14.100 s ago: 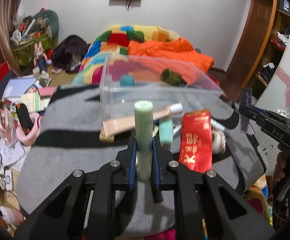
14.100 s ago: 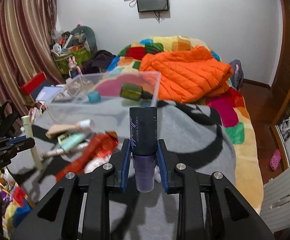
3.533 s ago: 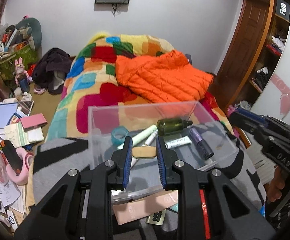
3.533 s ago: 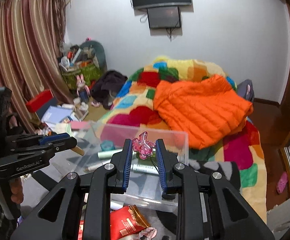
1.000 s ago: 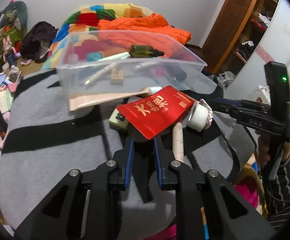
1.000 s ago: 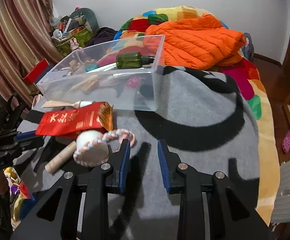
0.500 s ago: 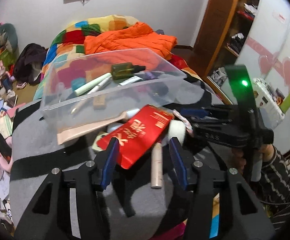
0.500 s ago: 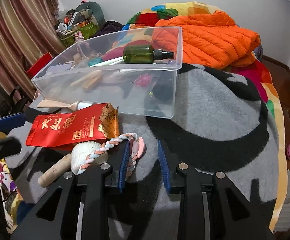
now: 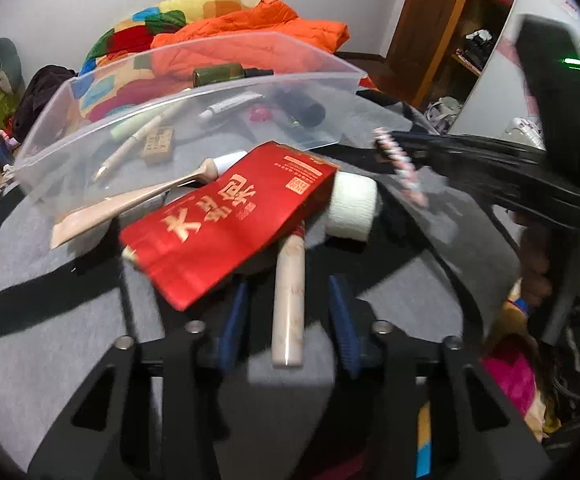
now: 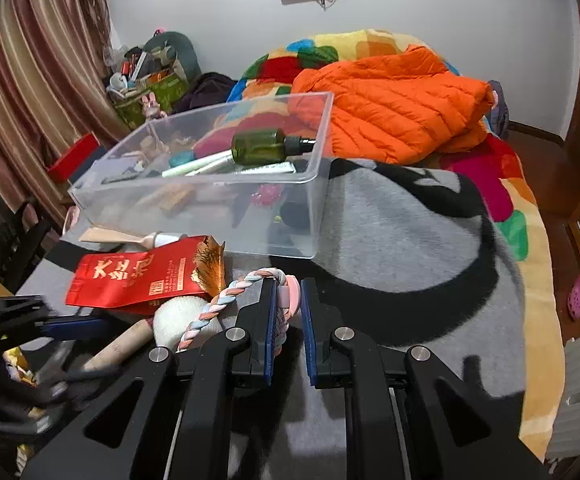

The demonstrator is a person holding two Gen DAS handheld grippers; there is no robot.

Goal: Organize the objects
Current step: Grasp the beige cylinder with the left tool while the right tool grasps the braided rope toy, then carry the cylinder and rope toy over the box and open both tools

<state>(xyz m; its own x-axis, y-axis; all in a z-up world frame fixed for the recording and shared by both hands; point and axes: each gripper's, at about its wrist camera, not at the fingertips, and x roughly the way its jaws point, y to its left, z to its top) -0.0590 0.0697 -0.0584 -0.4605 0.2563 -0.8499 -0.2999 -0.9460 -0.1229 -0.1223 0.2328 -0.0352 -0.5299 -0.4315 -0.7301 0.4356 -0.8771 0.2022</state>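
On the grey blanket point(image 9: 69, 320), a beige tube point(image 9: 287, 320) lies between the fingers of my left gripper point(image 9: 288, 296). The jaws are closing and the pads stand clear of the tube. Its far end is tucked under a red pouch point(image 9: 229, 220). My right gripper point(image 10: 288, 286) is shut on the loop of a braided pastel rope point(image 10: 225, 300), which hangs from it in the left wrist view as the rope point(image 9: 400, 164). A white roll point(image 10: 177, 316) rests beside the pouch point(image 10: 137, 276). Behind stands the clear bin point(image 10: 314, 208) with a green bottle point(image 10: 257, 146) and several small items.
A flat beige tube point(image 9: 129, 204) leans against the bin's front wall point(image 9: 193, 96). An orange jacket point(image 10: 402, 96) lies on the colourful bedspread behind. Clutter and a curtain point(image 10: 17, 92) fill the left side. A wooden wardrobe point(image 9: 442, 20) stands at the right.
My left gripper has come down over the beige tube and its jaws have narrowed. My right gripper has closed on the braided rope's loop and lifted it off the white roll.
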